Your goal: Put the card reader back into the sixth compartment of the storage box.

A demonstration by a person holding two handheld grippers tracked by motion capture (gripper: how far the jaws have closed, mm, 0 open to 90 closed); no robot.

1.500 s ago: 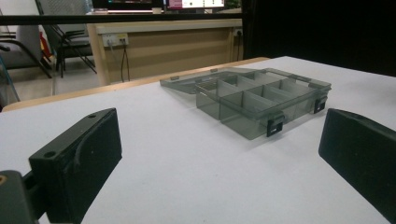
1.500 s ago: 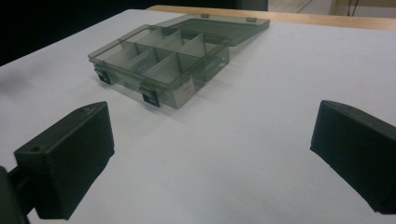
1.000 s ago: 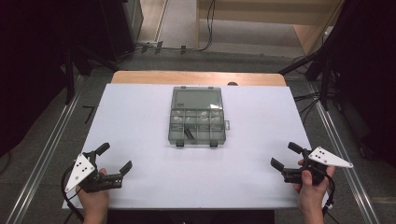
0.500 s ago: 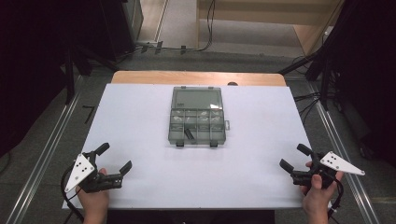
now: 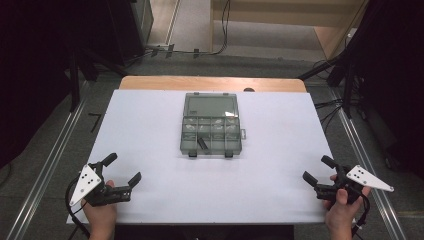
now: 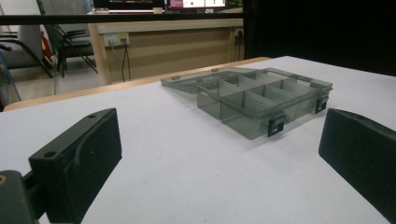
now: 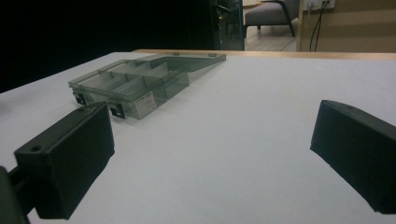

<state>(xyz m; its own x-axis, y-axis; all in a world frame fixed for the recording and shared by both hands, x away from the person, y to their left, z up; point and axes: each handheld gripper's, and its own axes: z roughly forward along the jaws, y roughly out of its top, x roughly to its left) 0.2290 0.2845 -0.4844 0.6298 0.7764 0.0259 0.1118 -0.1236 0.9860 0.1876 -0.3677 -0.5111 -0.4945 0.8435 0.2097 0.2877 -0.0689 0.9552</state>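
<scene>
Each claw, the left claw [image 5: 122, 168] and the right claw [image 5: 318, 169], was black, with two blocky, flat-faced jaws; a small round hole sat in one jaw's top edge. Each carried a pale grey three-cornered plate dotted with small dark holes. A black cable trailed from each beside the person's bare hands.

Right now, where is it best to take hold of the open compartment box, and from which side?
Probably the near front wall of the compartment box, between its two latches, approached from the person's side: the lid lies flat open behind, blocking the far edge, and both grippers wait open nearby.
</scene>
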